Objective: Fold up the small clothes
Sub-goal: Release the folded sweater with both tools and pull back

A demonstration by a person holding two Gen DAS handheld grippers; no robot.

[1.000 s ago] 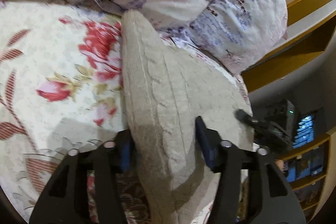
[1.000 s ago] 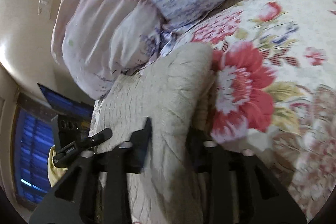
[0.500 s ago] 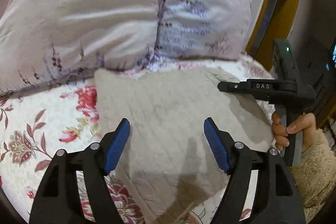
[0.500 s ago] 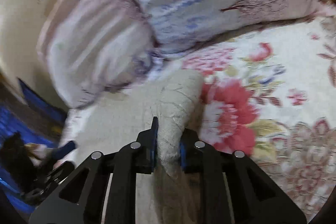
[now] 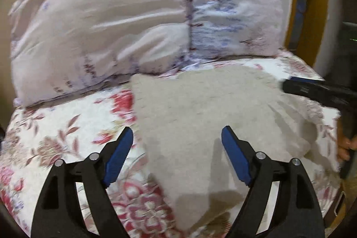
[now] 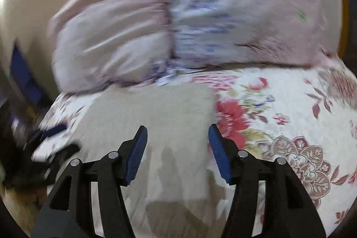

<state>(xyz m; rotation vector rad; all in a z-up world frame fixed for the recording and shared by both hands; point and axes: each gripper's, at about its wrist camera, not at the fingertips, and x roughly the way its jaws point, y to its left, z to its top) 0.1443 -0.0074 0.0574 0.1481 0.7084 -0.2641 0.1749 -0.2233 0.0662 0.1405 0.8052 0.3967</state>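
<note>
A beige knitted garment [image 5: 200,117] lies folded flat on the floral bedspread [image 5: 67,133]. It also shows in the right wrist view [image 6: 151,113]. My left gripper [image 5: 177,148] is open and empty, hovering over the garment's near left part. My right gripper [image 6: 177,146] is open and empty above the garment's right part. The right gripper's black body [image 5: 323,93] shows at the right of the left wrist view, beside the garment's far right corner. A blurred dark shape, the left gripper [image 6: 44,148], shows at the left in the right wrist view.
Pale pink and lilac pillows [image 5: 133,21] are piled right behind the garment; they also show in the right wrist view [image 6: 178,21]. The bed's right edge [image 5: 330,171] drops off beside yellow wooden furniture [image 5: 323,3]. The bedspread [image 6: 290,115] stretches right of the garment.
Both grippers let go of the garment, opened and pulled back. The garment, held up in a fold a second ago, now lies flat.
</note>
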